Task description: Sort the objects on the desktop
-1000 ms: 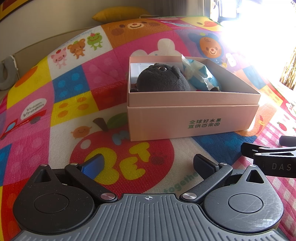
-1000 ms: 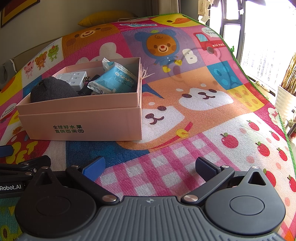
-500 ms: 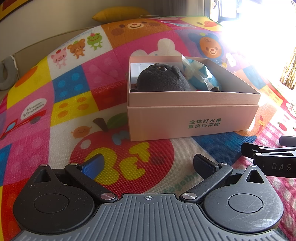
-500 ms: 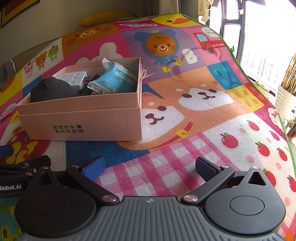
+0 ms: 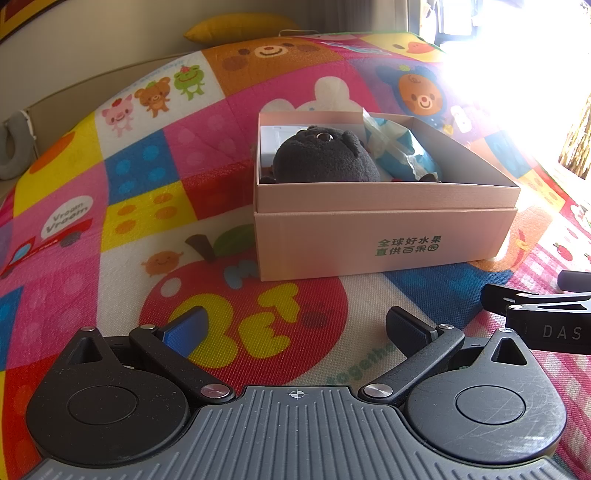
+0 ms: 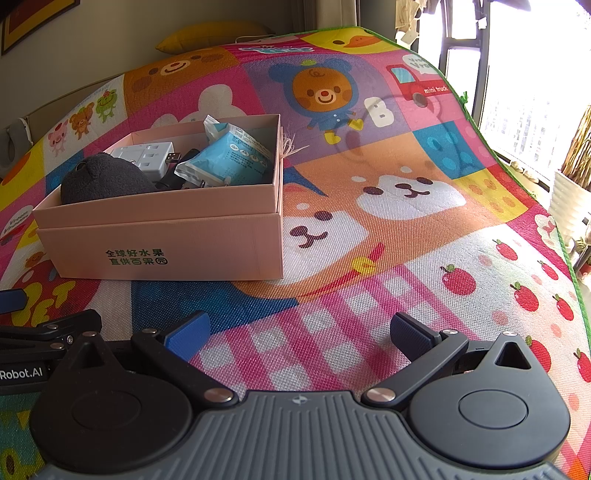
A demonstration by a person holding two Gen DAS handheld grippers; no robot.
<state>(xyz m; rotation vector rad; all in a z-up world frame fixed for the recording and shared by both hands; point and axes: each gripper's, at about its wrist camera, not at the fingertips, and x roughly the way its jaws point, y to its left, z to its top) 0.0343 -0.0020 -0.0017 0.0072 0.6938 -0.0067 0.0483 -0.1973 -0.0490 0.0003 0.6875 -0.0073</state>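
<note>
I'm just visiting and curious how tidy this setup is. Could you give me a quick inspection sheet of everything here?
Surface: colourful cartoon play mat.
Job's things: pink box holding a dark plush toy, a blue packet, a white plug adapter and a USB plug.
Clutter: nothing seen on the mat.
Grippers: left gripper and right gripper open, empty.
Cables: nothing seen.
Surroundings: yellow pillow, bright window.

The box (image 6: pixel 166 236) sits on the play mat (image 6: pixel 406 229), and everything else is placed from it. Inside, the plush toy (image 6: pixel 103 181) fills the left end, the power strip (image 6: pixel 147 158) lies behind it against the far wall, and the wipes packet (image 6: pixel 229 158) leans at the right end. Both grippers rest before the box, the left gripper (image 5: pixel 295 326) ahead of its left half and the right gripper (image 6: pixel 299 332) off its right corner.
</note>
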